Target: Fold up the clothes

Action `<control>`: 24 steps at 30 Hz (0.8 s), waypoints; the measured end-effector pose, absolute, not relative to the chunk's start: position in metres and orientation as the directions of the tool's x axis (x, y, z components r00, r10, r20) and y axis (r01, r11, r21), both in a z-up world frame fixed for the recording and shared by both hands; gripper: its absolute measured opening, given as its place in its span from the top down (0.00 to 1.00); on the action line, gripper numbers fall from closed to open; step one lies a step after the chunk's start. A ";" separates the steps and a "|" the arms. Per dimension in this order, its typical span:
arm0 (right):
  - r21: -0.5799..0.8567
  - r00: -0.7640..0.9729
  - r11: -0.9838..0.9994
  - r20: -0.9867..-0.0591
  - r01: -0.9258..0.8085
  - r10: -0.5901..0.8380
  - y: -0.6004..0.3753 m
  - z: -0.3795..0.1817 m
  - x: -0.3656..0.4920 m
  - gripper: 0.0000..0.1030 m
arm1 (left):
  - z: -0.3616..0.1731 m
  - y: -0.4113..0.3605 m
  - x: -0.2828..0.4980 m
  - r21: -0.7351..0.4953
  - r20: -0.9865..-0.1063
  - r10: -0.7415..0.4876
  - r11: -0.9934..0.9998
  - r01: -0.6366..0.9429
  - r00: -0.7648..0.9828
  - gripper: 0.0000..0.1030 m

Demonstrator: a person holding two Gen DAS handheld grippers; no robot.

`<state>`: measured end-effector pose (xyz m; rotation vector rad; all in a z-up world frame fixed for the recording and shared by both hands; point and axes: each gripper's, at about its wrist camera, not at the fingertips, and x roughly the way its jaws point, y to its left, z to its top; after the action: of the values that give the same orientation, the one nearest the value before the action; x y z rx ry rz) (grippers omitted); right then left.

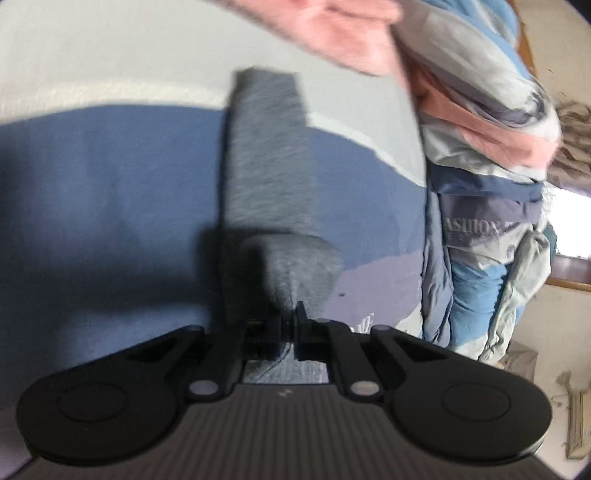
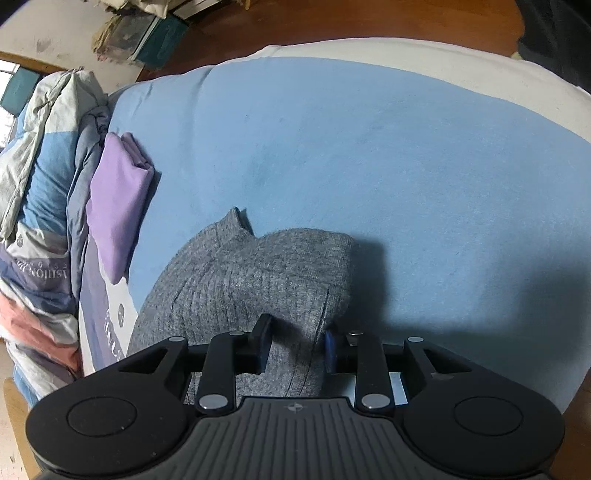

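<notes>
A grey knit garment lies in a long strip on the blue sheet of a bed. Its near end rises in a hump into my left gripper, whose jaws are shut on a pinch of the knit. In the right wrist view the same grey garment lies bunched and partly folded on the blue sheet. My right gripper points down at it, its fingers closed on a thick fold that fills the gap between them. The left wrist view is blurred.
A folded purple cloth lies left of the garment, beside a heaped blue, grey and pink quilt. The quilt and a pink cloth fill the right and top of the left wrist view. Wooden floor and boxes lie beyond the bed.
</notes>
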<state>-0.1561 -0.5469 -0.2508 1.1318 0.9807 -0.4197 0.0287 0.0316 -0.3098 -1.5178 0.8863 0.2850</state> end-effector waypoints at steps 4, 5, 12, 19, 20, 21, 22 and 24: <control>0.560 0.542 0.402 -0.823 0.725 0.169 -0.540 -0.242 -0.161 0.76 | -0.298 0.055 0.003 -0.778 -0.570 -0.328 -0.081 -0.623 0.754 0.95; 0.561 0.543 0.404 -0.822 0.723 0.169 -0.538 -0.240 -0.162 0.78 | -0.293 0.063 -0.007 -0.786 -0.555 -0.317 -0.105 -0.610 0.769 0.94; 0.541 0.498 0.491 -0.836 0.683 0.228 -0.519 -0.232 -0.177 0.82 | -0.247 0.138 -0.100 -0.781 -0.604 -0.304 0.040 -0.624 0.736 0.94; 0.298 0.289 0.602 -0.950 0.741 0.115 -0.499 -0.248 -0.200 0.76 | -0.230 0.223 -0.189 -0.674 -0.735 -0.140 0.052 -0.736 0.663 0.93; 0.254 0.286 0.620 -0.957 0.743 0.050 -0.499 -0.241 -0.202 0.75 | -0.228 0.224 -0.191 -0.668 -0.741 -0.143 0.066 -0.741 0.656 0.90; 0.230 0.299 0.630 -0.954 0.742 -0.003 -0.501 -0.233 -0.203 0.73 | -0.227 0.225 -0.191 -0.664 -0.746 -0.149 0.081 -0.743 0.650 0.87; 0.225 0.323 0.638 -0.946 0.736 -0.038 -0.504 -0.226 -0.201 0.66 | -0.225 0.220 -0.184 -0.663 -0.746 -0.165 0.095 -0.743 0.645 0.84; 0.266 0.394 0.652 -0.917 0.710 -0.056 -0.515 -0.217 -0.187 0.53 | -0.223 0.208 -0.169 -0.664 -0.745 -0.220 0.150 -0.733 0.630 0.80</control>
<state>-0.1872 -0.5153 -0.2173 0.7253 1.0650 -0.5434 -0.1693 0.2078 -0.2231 -1.4102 0.8686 0.4447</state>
